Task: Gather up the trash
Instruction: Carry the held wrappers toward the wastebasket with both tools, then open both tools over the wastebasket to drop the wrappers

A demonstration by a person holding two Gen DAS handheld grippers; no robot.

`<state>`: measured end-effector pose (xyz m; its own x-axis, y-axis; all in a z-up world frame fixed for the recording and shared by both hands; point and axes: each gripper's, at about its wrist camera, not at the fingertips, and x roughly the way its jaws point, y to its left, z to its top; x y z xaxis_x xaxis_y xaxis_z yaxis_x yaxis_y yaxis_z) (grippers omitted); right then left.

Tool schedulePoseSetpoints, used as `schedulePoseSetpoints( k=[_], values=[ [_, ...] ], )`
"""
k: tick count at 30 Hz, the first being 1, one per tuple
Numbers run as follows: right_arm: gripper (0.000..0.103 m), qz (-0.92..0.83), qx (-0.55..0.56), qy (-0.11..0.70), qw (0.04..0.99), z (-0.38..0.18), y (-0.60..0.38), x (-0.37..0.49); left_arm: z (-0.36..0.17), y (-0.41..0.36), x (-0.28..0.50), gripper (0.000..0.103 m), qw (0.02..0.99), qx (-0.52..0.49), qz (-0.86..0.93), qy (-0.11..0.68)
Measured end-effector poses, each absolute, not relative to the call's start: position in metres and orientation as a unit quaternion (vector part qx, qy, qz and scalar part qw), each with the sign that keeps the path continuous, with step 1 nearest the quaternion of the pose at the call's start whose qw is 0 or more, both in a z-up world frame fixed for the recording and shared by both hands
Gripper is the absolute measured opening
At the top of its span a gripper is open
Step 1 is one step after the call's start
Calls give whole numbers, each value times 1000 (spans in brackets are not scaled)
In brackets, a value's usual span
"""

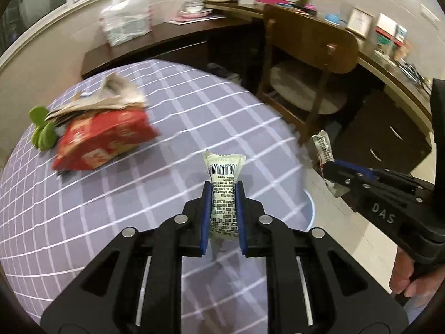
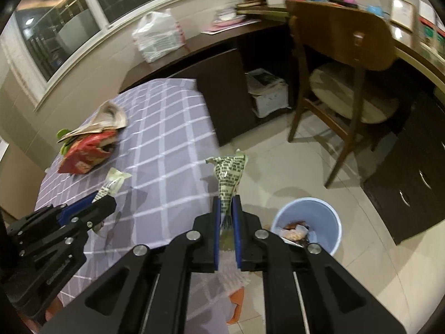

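The left hand-held gripper (image 1: 224,194) is clenched on a pale snack wrapper (image 1: 224,192) above the checked counter (image 1: 167,128). The right hand-held gripper (image 2: 225,206) grips a crumpled green wrapper (image 2: 229,175) just past the counter's edge, near the blue trash bin (image 2: 307,211) on the floor beside the counter.

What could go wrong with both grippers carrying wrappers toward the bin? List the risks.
1. The right gripper pinches only the crumpled lower end of its green-printed wrapper, so the wrapper may slip out before reaching the blue bin.
2. The left gripper, holding the cream wrapper, is over the checked tablecloth, not the bin; releasing now would drop it on the table.
3. The bin's opening is small, so two grippers arriving together might collide.
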<state>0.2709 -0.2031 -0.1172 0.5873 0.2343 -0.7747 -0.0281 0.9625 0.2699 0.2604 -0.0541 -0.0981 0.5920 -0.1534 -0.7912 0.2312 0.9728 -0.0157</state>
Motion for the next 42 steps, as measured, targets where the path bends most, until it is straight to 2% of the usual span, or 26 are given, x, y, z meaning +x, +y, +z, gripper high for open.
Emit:
schedulePoseSetpoints(
  k=[15,27,34,35,36,37,42],
  values=[
    [9,-6,168,464,869,-151,-311,248,-122,-176,263,17,860,108,-199,458],
    [9,-46,200,512,834,-209,-358,256,-181,-236,296,17,812,143,-218,522],
    [10,-68,204,533,818,-233,-369,255,-206,-248,315,27,795,143,-224,545],
    [10,-69,205,535,817,-235,-369,255,-208,-248,316,31,795,146,-224,544],
    [10,-70,207,537,815,-237,-370,256,-208,-247,316,44,797,150,-223,542],
    [10,-70,207,540,813,-238,-370,256,-207,-245,316,51,800,150,-222,537],
    [13,-61,204,542,813,-241,-364,268,-204,-239,318,52,806,146,-219,529]
  ],
)
